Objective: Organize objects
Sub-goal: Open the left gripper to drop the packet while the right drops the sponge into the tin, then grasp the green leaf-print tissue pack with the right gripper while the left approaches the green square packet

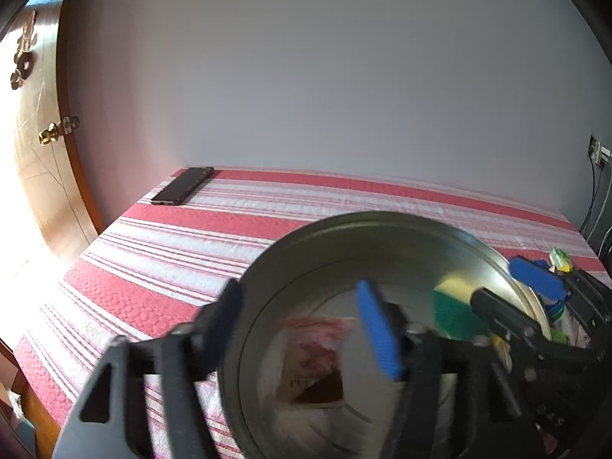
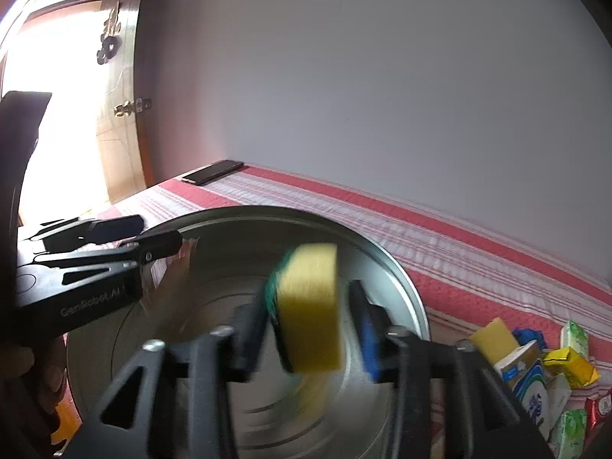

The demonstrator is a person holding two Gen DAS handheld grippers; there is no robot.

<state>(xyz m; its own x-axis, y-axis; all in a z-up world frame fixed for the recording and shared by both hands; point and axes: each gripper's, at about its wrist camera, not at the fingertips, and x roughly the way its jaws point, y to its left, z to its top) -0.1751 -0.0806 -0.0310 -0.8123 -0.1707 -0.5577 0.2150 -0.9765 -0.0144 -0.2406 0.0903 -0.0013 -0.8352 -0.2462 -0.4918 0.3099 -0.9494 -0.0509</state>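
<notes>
A round metal tin (image 1: 302, 244) (image 2: 397, 279) stands tilted on the red-and-white striped bed. My left gripper (image 1: 302, 325) straddles its near rim, one finger outside and one inside; the jaws look apart around the wall. Inside lies a blurred red-and-brown packet (image 1: 317, 352). My right gripper (image 2: 306, 329) is over the tin's mouth, and a yellow sponge with a green back (image 2: 310, 306) (image 1: 451, 310) sits between its fingers. The fingers stand slightly wider than the sponge, which is motion-blurred. The right gripper also shows in the left wrist view (image 1: 508, 283).
A black phone (image 1: 183, 185) (image 2: 212, 172) lies at the bed's far left corner by the wall. A pile of small packets and another yellow sponge (image 2: 495, 338) lies at the right. A wooden door (image 1: 42, 145) stands left; cables and a socket (image 1: 596, 157) are at the right.
</notes>
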